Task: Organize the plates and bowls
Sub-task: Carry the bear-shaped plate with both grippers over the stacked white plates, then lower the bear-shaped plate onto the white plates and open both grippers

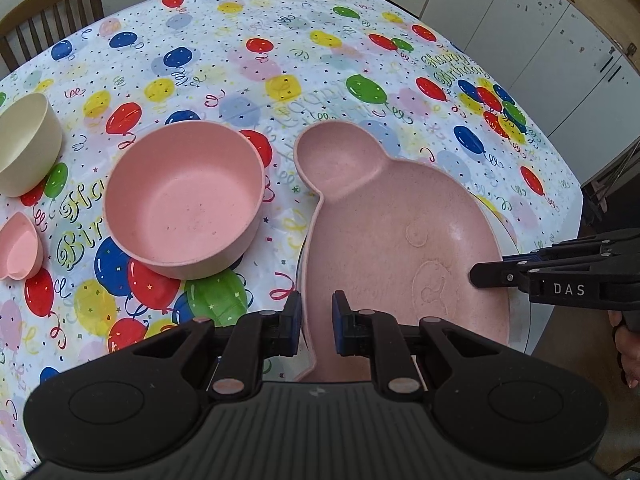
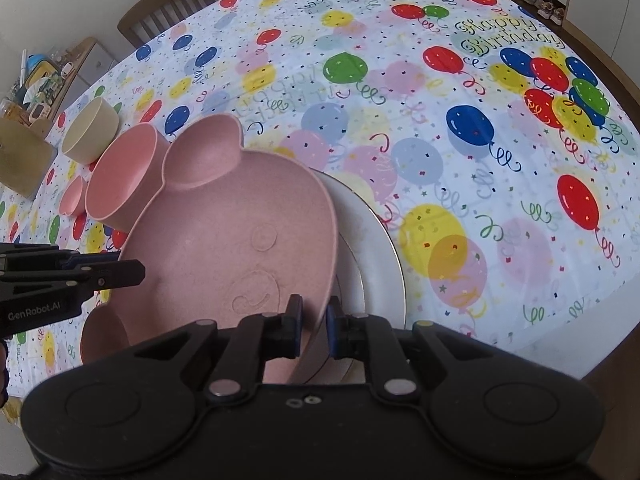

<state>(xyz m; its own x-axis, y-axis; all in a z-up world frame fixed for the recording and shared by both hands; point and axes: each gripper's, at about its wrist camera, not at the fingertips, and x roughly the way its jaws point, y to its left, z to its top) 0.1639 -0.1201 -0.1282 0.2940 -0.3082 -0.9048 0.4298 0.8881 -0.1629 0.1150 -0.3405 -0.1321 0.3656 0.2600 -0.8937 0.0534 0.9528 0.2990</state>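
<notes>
A pink bear-face plate (image 1: 400,220) with ear compartments lies over a white plate (image 2: 372,240); whether the two touch I cannot tell. My left gripper (image 1: 317,314) is shut on the pink plate's near left rim, with one finger on each side of the edge. My right gripper (image 2: 314,318) is shut on the opposite rim of the pink plate (image 2: 224,220). Each gripper shows side-on in the other view: the right gripper (image 1: 480,276) and the left gripper (image 2: 140,272). To the left stand a pink bowl (image 1: 184,200), a cream bowl (image 1: 24,144) and a small pink heart-shaped dish (image 1: 18,248).
A balloon-print cloth (image 1: 280,60) covers the table. A wooden chair (image 1: 48,12) stands at the far left edge, white cabinets (image 1: 540,40) beyond the right side. A cluttered shelf (image 2: 36,80) is off the table's left. A hand (image 1: 626,352) holds the right gripper.
</notes>
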